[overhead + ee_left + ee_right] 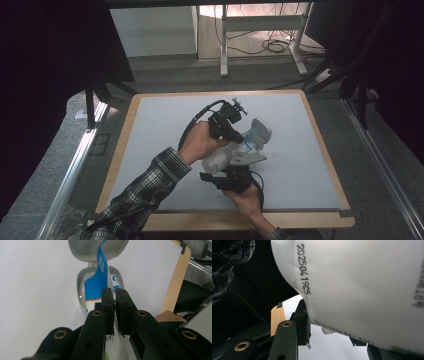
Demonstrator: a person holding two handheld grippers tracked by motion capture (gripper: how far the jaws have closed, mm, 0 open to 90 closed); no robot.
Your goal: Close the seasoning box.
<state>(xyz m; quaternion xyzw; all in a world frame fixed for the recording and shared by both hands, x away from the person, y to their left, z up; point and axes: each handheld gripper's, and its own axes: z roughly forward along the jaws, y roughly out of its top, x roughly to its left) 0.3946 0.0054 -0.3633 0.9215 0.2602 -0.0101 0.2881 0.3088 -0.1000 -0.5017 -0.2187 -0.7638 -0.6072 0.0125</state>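
While both claws worked above the white tabletop (pixel 165 125), the left claw (pixel 115 293) sat pressed together, pinching one blue-and-white sheet (pixel 96 287) drawn from the open grey lid (pixel 97 251) of one wipes pack (pixel 225 157). Right claw (pixel 332 327) gripped the white pack's body from both sides. Printed code read "20250419C5". One barcode was partly visible.

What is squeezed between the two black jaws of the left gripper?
In the left gripper view, the left gripper pinches a blue and white flap peeled up from the wipes pack.
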